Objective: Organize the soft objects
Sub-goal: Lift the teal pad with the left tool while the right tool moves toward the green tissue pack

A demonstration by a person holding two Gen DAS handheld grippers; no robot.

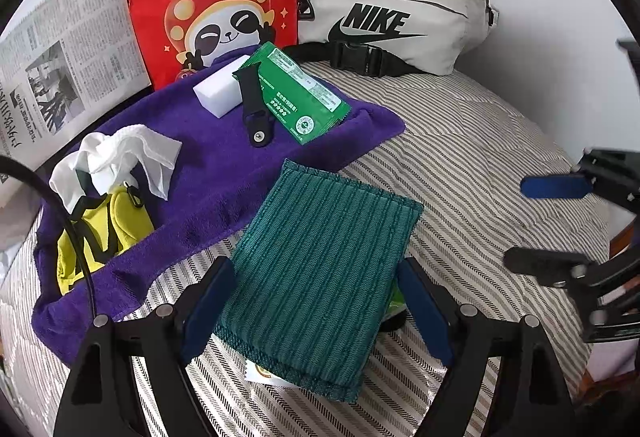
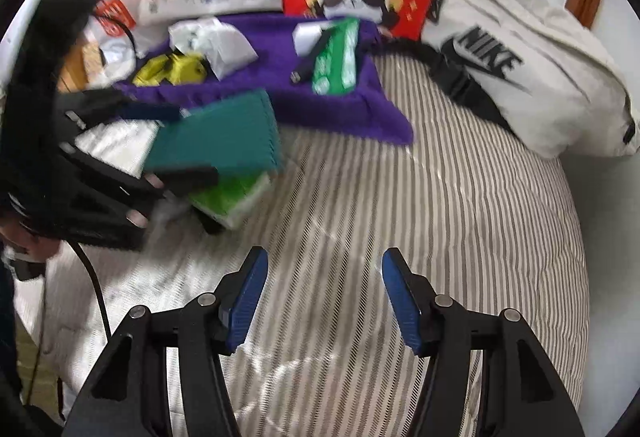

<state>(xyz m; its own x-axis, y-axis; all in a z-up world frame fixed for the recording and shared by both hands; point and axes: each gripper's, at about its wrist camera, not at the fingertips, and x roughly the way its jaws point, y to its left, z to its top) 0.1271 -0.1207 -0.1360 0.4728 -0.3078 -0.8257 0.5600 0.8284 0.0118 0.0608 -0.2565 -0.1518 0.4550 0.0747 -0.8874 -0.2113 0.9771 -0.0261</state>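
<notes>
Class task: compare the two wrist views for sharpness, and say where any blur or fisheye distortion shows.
Left wrist view: sharp; the teal pad shows crisp ribbing, edges bowed by fisheye. Right wrist view: motion-blurred, worst on the left gripper and bedspread stripes.

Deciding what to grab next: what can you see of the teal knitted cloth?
The teal knitted cloth is a ribbed, folded rectangle with stitched edges. It sits between the left hand-held gripper fingers, tilted up above the striped bedding. Its far corner overlaps the purple towel; a green packet lies beneath.
</notes>
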